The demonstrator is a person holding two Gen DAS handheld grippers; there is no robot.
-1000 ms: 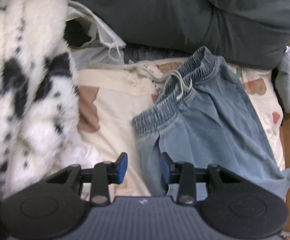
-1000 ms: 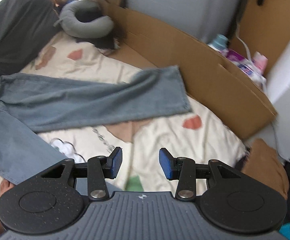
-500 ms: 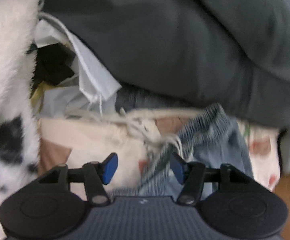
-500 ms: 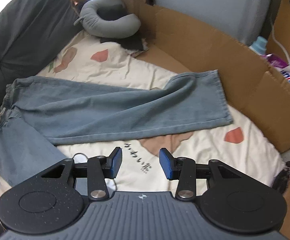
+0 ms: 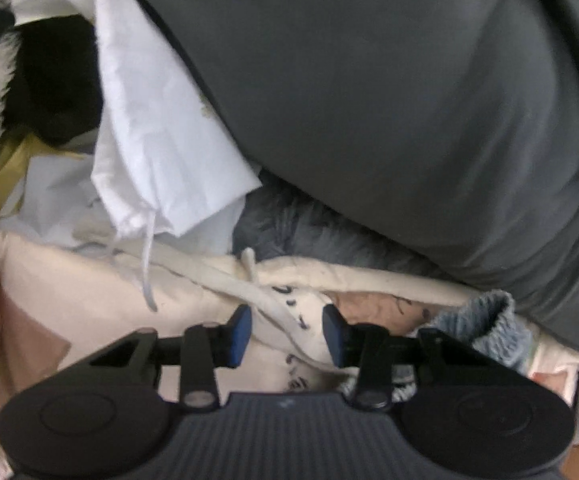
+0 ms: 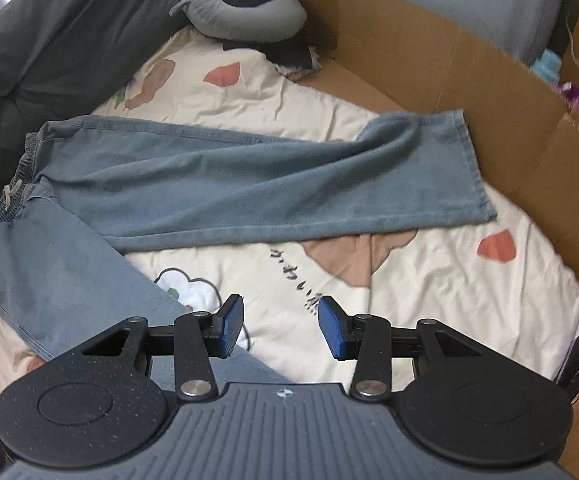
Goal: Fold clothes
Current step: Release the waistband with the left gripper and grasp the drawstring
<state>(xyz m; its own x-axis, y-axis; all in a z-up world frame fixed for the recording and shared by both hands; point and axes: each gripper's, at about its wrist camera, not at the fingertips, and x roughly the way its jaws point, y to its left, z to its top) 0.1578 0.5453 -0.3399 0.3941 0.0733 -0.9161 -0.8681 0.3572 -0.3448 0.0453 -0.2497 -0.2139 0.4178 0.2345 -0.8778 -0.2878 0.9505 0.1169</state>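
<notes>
Both grippers have advanced: left gripper (image 5: pixel 287 334), tongs apart, now reaches past the waistband (image 5: pixel 489 320) at lower right; right gripper (image 6: pixel 281 326), apart, hovers below the spread, unfolded jeans (image 6: pixel 249 184).

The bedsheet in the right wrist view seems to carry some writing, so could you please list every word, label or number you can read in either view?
Bedsheet: a short line of dark handwritten-style characters, too blurred to read.
Bedsheet in the left wrist view: dark marks, unreadable.
Packages behind the cardboard: too small to read.
Nothing else legible.
</notes>
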